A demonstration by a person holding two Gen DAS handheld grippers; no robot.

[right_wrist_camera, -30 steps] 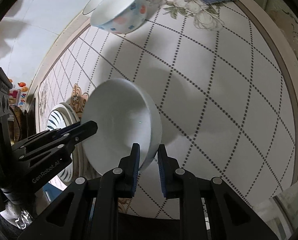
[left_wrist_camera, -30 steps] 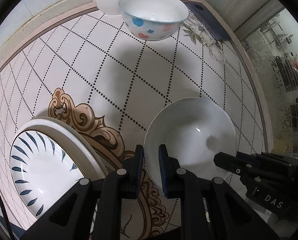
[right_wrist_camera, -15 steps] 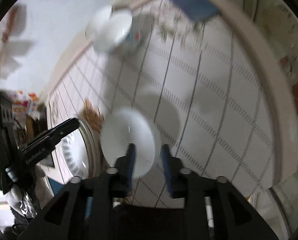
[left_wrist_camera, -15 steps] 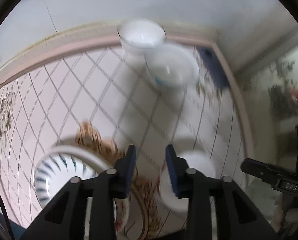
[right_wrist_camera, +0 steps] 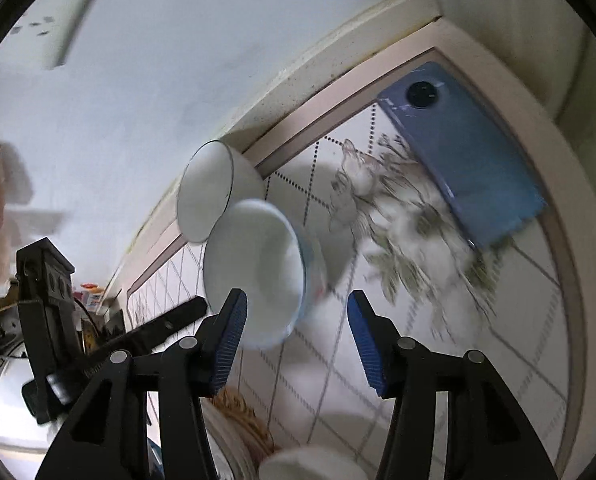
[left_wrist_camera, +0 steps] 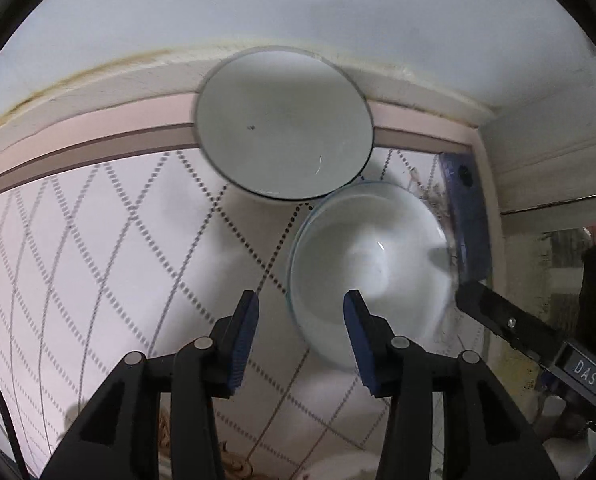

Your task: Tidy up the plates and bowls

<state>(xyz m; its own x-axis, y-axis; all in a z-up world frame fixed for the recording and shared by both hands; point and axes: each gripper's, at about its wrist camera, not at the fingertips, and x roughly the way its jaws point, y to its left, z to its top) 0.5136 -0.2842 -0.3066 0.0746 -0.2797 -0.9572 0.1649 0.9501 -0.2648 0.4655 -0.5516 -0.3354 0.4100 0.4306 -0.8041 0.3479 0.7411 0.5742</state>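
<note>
Two bowls stood on the worktop (left_wrist_camera: pixel 98 264) near its back edge. The dark-rimmed white bowl (left_wrist_camera: pixel 284 124) sat against the pink border by the wall, and the blue-rimmed bowl (left_wrist_camera: pixel 371 276) stood just in front of it and to the right, their rims close or touching; blur hid which. Both were round, smooth and glossy, and both looked empty. The worktop was a pale surface printed with dotted diamond lines and a grey floral motif (right_wrist_camera: pixel 401 232). One blue phone (right_wrist_camera: pixel 463 160), flat and rectangular with a round camera ring, lay face down in the back corner.

Two hand-held grippers showed. The left hand-held gripper (left_wrist_camera: pixel 299 328) had its ribbed blue pads wide apart, holding nothing, straddling the near rim of the blue-rimmed bowl. The right hand-held gripper (right_wrist_camera: pixel 296 334) was likewise spread apart and empty.
</note>
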